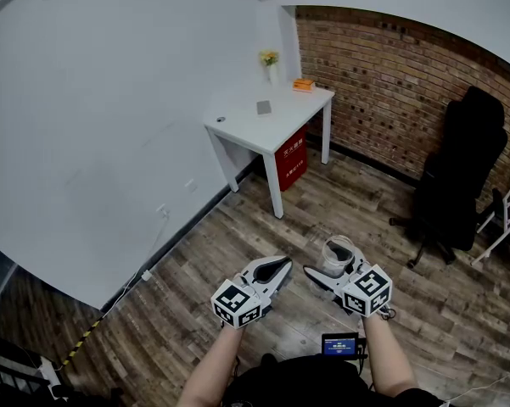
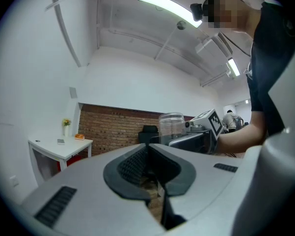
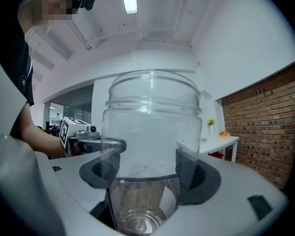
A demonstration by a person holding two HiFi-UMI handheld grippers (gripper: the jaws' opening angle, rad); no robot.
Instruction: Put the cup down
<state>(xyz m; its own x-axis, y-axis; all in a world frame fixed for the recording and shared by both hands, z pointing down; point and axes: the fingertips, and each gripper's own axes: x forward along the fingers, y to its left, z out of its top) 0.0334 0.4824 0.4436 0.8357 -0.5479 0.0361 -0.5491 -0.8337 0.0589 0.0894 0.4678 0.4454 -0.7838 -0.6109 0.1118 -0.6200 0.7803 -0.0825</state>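
Observation:
A clear plastic cup (image 3: 149, 132) stands upright between the jaws of my right gripper (image 3: 148, 168), which is shut on its lower body. In the head view the cup (image 1: 338, 255) is held in the air over the wooden floor, with the right gripper (image 1: 329, 276) below it. My left gripper (image 1: 276, 271) hovers just to its left, shut with nothing between its pads (image 2: 137, 163). From the left gripper view the cup (image 2: 171, 126) and the right gripper's marker cube (image 2: 209, 122) show to the right.
A white table (image 1: 271, 119) stands far ahead against the white wall, with a small vase of flowers (image 1: 270, 63), an orange object (image 1: 303, 84) and a small grey item on it. A red box (image 1: 292, 158) sits under it. A black office chair (image 1: 458, 176) stands by the brick wall.

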